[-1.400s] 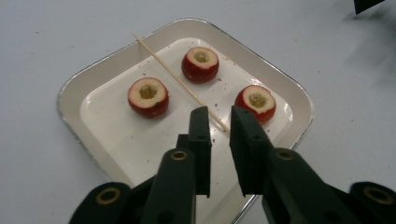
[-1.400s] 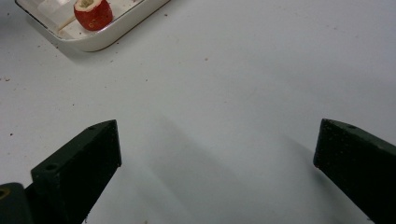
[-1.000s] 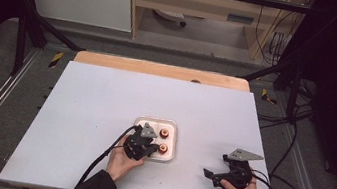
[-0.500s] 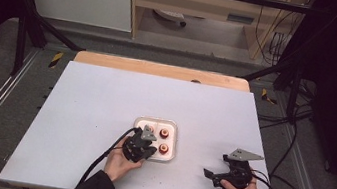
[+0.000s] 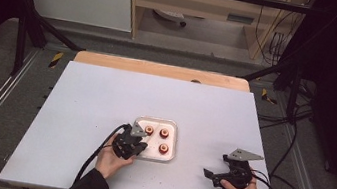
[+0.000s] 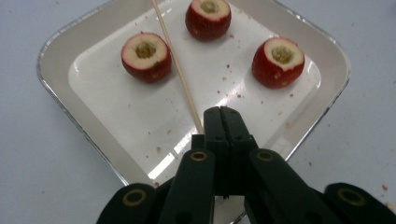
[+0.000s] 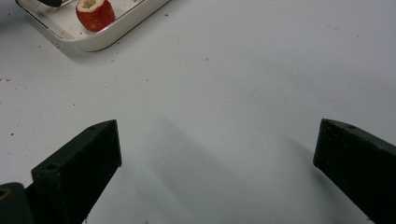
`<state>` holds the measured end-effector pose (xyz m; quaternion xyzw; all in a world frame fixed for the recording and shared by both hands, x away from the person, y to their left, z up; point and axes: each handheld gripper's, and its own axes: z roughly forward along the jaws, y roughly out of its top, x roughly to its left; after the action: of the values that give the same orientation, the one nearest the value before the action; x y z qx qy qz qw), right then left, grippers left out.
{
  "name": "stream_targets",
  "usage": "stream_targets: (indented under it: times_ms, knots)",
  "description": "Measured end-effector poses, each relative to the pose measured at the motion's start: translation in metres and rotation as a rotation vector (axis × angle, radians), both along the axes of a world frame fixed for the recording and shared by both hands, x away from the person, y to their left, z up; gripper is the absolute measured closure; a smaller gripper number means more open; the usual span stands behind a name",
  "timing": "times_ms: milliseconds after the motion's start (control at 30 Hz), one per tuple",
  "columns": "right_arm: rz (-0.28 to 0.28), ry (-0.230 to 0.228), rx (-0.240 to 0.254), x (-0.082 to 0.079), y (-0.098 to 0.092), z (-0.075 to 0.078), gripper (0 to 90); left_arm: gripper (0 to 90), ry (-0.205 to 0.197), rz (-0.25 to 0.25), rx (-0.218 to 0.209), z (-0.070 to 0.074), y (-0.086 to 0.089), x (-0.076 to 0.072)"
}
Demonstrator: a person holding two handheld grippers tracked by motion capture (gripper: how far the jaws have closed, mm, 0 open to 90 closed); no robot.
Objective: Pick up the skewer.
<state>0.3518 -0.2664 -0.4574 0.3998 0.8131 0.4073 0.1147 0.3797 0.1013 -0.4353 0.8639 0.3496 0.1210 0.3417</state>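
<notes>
**Skewer held over tray of cored red fruit**

The left tool (image 6: 222,116) pinches a thin wooden skewer (image 6: 175,65) between jaws pressed together, above a white rounded-square tray (image 6: 70,51) holding three hollowed red fruits (image 6: 146,56). The skewer slants up between two of them. The right tool (image 7: 217,144), jaws spread wide and empty, hangs over the white counter (image 5: 96,94) beside the tray.

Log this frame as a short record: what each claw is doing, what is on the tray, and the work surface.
left claw: shut on the wooden skewer, held over the tray
right claw: open, holding nothing, above the bare table to the tray's right
tray: white, shallow, with red crumbs
fruit: three red cored pieces, cut side up, apart from each other
skewer tip: out of frame
table: white board
</notes>
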Motion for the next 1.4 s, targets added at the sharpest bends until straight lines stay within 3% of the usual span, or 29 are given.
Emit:
stream_targets:
  times_ms: [33, 67, 167, 300, 467, 733, 1000, 1233, 1400]
  knots:
    - [0.0, 0.0, 0.0, 0.0, 0.0, 0.0, 1.4, 87.3, -0.007, 0.007, -0.008, 0.003, 0.0, 0.001]
    - [0.003, -0.003, 0.0, 0.0, 0.0, 0.0, 1.4, 79.2, -0.014, 0.019, -0.011, 0.005, 0.0, 0.002]
    - [0.001, -0.001, 0.001, 0.0, 0.0, 0.0, 1.4, 74.8, -0.021, 0.063, -0.027, 0.009, 0.0, 0.007]
    - [0.001, -0.001, 0.001, 0.0, 0.0, 0.0, 1.4, 67.2, -0.009, 0.109, -0.003, 0.003, -0.005, 0.015]
    - [0.004, -0.001, 0.001, 0.0, 0.0, 0.0, 1.4, 74.1, 0.007, 0.109, 0.023, -0.005, -0.01, 0.018]
    - [0.002, -0.001, 0.003, 0.0, 0.0, 0.0, 1.4, 87.9, -0.037, 0.114, 0.04, -0.007, -0.014, 0.015]
    - [0.003, -0.002, 0.002, 0.0, 0.0, 0.0, 1.4, 88.7, -0.048, 0.114, 0.009, -0.006, -0.01, 0.013]
    - [0.009, -0.011, 0.002, 0.0, 0.002, 0.001, 1.4, 88.8, -0.064, 0.081, -0.03, 0.005, 0.001, 0.006]
    - [0.022, -0.022, -0.018, -0.001, 0.006, 0.004, 0.5, 88.8, -0.058, 0.042, -0.021, 0.011, 0.008, 0.002]
